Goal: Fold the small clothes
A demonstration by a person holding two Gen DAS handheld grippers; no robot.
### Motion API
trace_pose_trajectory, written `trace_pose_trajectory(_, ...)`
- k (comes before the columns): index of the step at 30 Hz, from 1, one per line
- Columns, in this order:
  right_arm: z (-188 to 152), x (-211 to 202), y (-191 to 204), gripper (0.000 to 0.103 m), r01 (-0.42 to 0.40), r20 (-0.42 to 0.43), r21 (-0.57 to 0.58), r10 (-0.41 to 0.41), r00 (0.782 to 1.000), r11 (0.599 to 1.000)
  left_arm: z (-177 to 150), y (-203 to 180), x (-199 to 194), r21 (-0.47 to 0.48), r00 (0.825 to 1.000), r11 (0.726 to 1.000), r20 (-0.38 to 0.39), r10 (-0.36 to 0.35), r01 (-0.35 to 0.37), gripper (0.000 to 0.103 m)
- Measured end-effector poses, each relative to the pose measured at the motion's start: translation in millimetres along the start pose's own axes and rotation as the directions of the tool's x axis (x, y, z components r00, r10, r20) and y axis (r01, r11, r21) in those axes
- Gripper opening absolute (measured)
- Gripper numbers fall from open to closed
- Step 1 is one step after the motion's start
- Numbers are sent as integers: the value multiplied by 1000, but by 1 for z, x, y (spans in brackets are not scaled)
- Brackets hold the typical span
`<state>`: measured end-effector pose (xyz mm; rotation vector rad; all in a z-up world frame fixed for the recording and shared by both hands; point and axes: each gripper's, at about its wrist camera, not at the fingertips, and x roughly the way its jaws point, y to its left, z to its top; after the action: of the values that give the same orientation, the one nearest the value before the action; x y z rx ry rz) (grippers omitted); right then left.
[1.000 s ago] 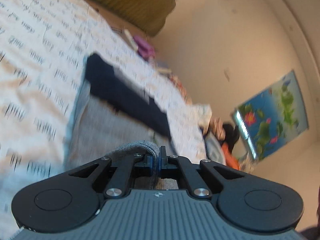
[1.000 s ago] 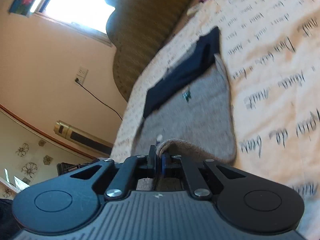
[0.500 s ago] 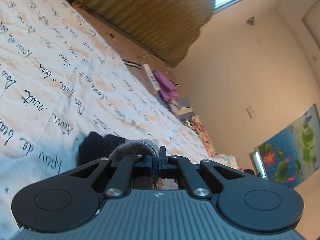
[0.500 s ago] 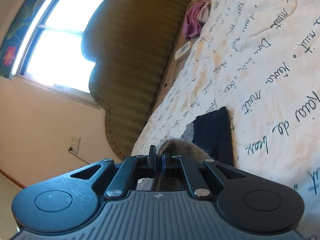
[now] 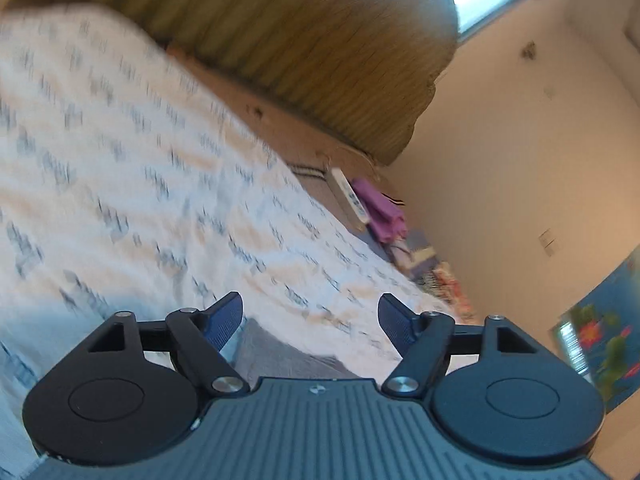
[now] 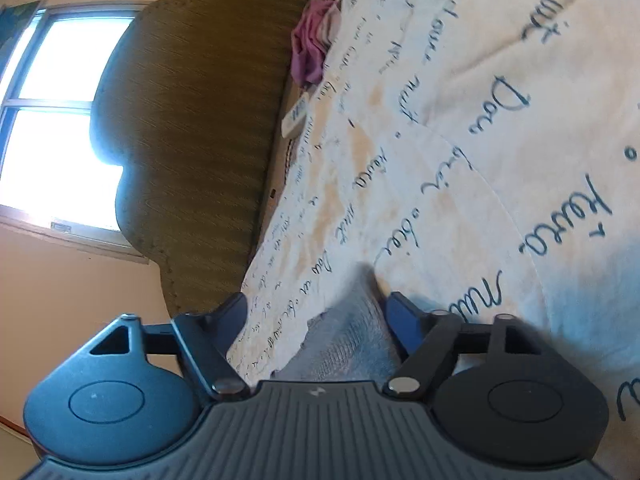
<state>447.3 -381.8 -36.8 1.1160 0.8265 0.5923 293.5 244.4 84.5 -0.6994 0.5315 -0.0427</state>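
A small grey knit garment (image 5: 280, 350) lies on the white bed sheet with handwritten script (image 5: 140, 200). In the left wrist view only its edge shows, just under my left gripper (image 5: 310, 316), which is open and empty. In the right wrist view the grey garment (image 6: 352, 336) lies between the fingers of my right gripper (image 6: 316, 312), which is open, with the cloth close beside its right finger (image 6: 404, 320). The garment's dark navy part is hidden from both views.
An olive ribbed headboard (image 5: 300, 40) runs along the far side of the bed. A white remote (image 5: 348, 200) and a purple cloth (image 5: 384, 212) lie by the bed's edge, also seen as remote (image 6: 296, 114) and cloth (image 6: 310, 46). A window (image 6: 52, 140) is beyond.
Both grippers were shut on the grey garment's edge and carried it over toward the navy end. Now both have opened and let the cloth go, and it lies flat.
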Motion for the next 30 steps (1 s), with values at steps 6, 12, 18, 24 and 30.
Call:
trace_pose_trajectory(6, -3, 17, 36, 80, 192, -2, -292, -202, 979, 937, -34, -47, 41, 435, 961, 867, -16, 276, -242, 71)
trace_pose_trajectory(12, -28, 76, 58, 78, 340, -10, -579, -423, 906, 741, -61, -53, 94, 557, 923, 775, -39, 382, -297, 70)
trace_pose_trajectory(18, -43, 96, 67, 17, 305, -28, -703, -454, 891, 643, -72, -61, 107, 640, 924, 728, -73, 376, -246, 14)
trace_pose_trajectory(24, -36, 81, 64, 7, 280, -20, -642, -381, 924, 713, -68, -66, 95, 640, 928, 715, -11, 373, -280, 7)
trace_pose_trajectory(30, -22, 78, 60, 7, 325, 29, -594, -384, 923, 736, -59, -61, 102, 614, 908, 717, -3, 419, -329, 7)
